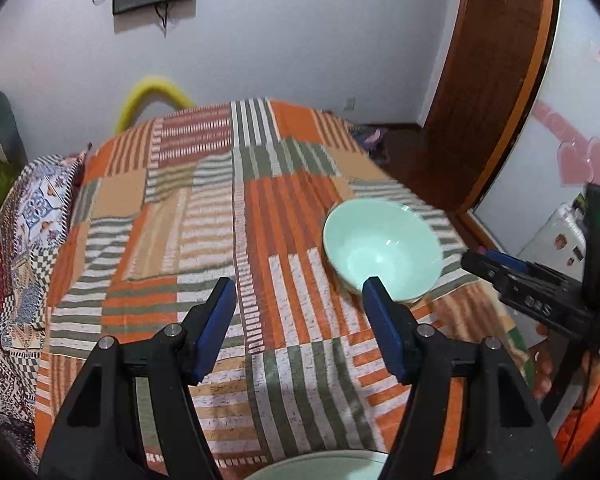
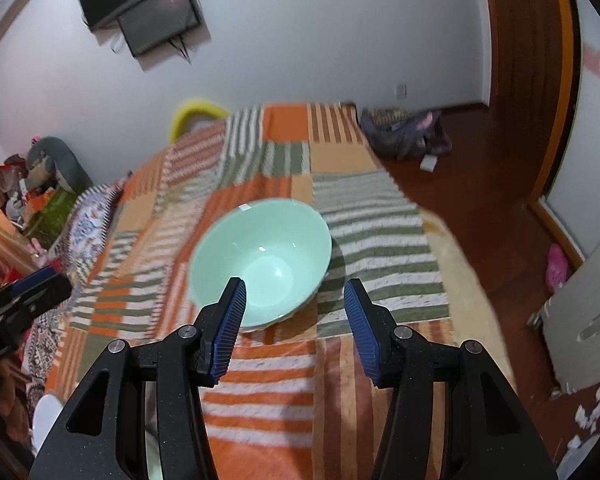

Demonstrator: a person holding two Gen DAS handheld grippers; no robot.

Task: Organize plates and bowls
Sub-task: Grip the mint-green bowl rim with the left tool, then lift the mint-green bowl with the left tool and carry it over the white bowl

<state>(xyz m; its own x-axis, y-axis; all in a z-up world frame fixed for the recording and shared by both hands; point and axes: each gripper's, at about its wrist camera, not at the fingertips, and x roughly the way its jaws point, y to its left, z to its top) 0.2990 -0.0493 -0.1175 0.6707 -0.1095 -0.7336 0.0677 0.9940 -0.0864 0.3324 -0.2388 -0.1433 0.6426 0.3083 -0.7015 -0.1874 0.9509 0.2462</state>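
A mint-green bowl [image 1: 382, 250] stands upright on the striped patchwork cloth [image 1: 220, 208], right of centre in the left wrist view. My left gripper [image 1: 298, 300] hovers open to the bowl's near left, its right fingertip [image 1: 374, 292] in line with the near rim and nothing between the jaws. In the right wrist view the bowl [image 2: 268, 252] lies just ahead, and a second rim shows under its near edge. My right gripper [image 2: 294, 300] is open and empty, its left fingertip [image 2: 236, 296] over the bowl's near rim. A pale green dish rim [image 1: 320, 466] shows at the bottom edge.
The cloth covers a bed; patterned bedding [image 1: 24, 240] lies on the left. A brown wooden door [image 1: 496, 80] and dark floor [image 2: 480, 208] are on the right, with a bundle of clothes [image 2: 404, 132] on the floor. A white object [image 2: 46, 412] sits at the lower left.
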